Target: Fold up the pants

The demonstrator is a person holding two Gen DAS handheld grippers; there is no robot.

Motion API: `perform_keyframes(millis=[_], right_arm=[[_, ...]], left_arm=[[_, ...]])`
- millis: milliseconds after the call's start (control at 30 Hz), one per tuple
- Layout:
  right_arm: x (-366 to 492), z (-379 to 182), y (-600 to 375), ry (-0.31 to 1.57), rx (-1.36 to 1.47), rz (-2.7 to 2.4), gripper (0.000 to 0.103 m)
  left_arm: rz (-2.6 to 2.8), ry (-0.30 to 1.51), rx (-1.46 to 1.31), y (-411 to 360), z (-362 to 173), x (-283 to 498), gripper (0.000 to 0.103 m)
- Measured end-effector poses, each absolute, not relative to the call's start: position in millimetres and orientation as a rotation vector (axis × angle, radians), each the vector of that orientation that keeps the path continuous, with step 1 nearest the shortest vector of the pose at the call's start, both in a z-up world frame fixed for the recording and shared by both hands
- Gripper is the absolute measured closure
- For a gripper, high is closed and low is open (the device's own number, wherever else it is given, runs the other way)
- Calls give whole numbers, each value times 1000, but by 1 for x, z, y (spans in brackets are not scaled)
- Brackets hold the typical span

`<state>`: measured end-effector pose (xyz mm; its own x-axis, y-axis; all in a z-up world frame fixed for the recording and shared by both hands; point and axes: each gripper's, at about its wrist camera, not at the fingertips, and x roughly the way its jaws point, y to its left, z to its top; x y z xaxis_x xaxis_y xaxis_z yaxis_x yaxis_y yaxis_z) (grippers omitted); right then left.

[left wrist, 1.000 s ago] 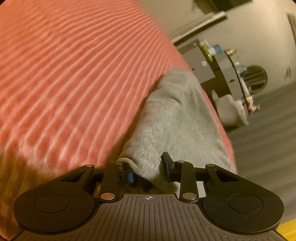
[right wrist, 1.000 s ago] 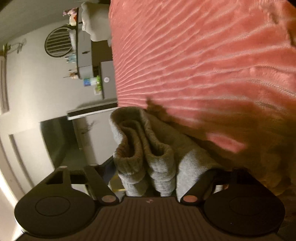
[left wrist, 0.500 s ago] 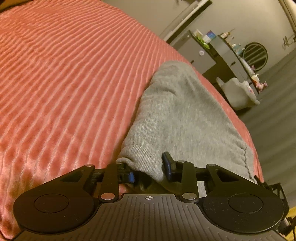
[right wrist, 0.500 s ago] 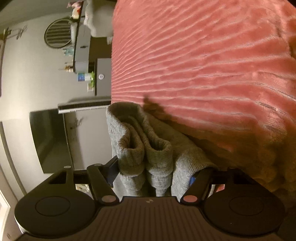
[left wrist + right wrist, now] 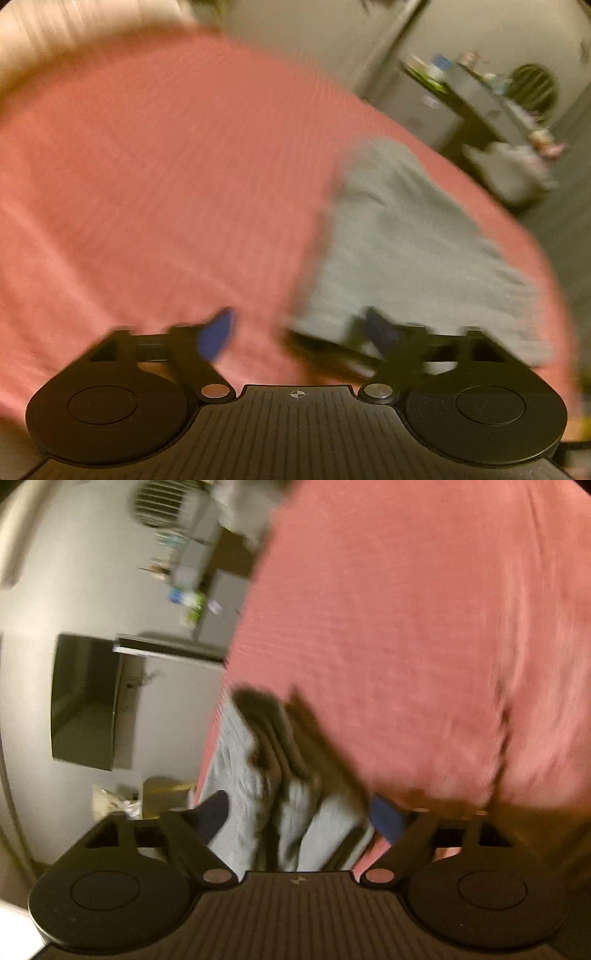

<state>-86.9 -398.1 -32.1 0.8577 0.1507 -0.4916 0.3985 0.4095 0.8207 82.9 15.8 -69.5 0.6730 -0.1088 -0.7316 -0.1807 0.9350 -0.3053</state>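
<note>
With both sets of fingers spread wide, left gripper (image 5: 299, 328) beside the pants (image 5: 413, 240) and right gripper (image 5: 301, 814) straddling their stacked folds on the bed (image 5: 147, 166), I judged it best to draw back straight without snagging them.

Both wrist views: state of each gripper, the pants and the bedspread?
left gripper: open, nothing between its fingers.
right gripper: open, fingers either side of the pants' edge, not clamped.
pants: grey, folded in layers, lying on the bed.
bedspread: pink, spread flat under the pants.
</note>
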Motion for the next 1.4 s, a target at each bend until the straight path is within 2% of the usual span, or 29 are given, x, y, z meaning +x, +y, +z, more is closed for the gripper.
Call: perform_keyframes(millis=[67,133,300,600,700,867,933,967,1000,1067,1100,1133,1167,1200,1233,1267,1300,1333,1367,1400], right_arm=[[-84,-22,-400,524,1062,-110,5],[-68,-23,-401,578,1030,-42,4],[-14,-37,-398,713,915,132,4],[43,-81,-432,815,1066,297,4],[63,-87,-426,868,1031,380,4],[85,-86,-412,922,936,465,4],[86,-83,-406,919,889,490,11],[89,-81,-403,932,853,492,25],[94,-83,-401,950,828,497,31],[100,-87,-405,968,878,520,31],[104,-88,-408,978,897,524,27],[107,-89,-408,984,915,532,23],[110,-89,-405,983,928,546,12],[109,-86,-401,985,918,548,5],[110,-84,-396,989,896,526,4],[108,-79,-388,987,858,489,5],[106,-75,-382,979,811,463,12],[102,-69,-376,976,748,438,22],[98,-64,-372,974,718,421,39],[95,-61,-371,962,730,416,40]], left_arm=[[51,744,-274,14,-57,74,6],[-22,721,-285,15,-53,79,6],[-261,874,-420,22,-69,132,6],[-468,1043,-376,3,-99,207,6],[-526,1112,-351,-4,-116,232,5],[-630,1124,-419,-5,-122,251,2],[-648,1100,-418,-7,-127,255,3],[-659,1089,-410,-9,-129,256,3],[-670,1075,-412,-10,-132,256,2],[-683,1057,-424,-11,-132,258,0],[-679,1050,-433,-13,-133,258,0],[-666,1041,-446,-13,-133,258,0],[-656,1037,-452,-15,-133,258,0],[-648,1031,-450,-16,-131,256,5],[-631,1020,-434,-17,-128,254,11],[-623,1009,-399,-19,-127,252,31],[-626,1002,-377,-15,-125,250,49],[-631,1006,-400,-8,-126,249,53],[-629,1018,-455,1,-128,250,62],[-620,1027,-503,6,-129,251,66]])
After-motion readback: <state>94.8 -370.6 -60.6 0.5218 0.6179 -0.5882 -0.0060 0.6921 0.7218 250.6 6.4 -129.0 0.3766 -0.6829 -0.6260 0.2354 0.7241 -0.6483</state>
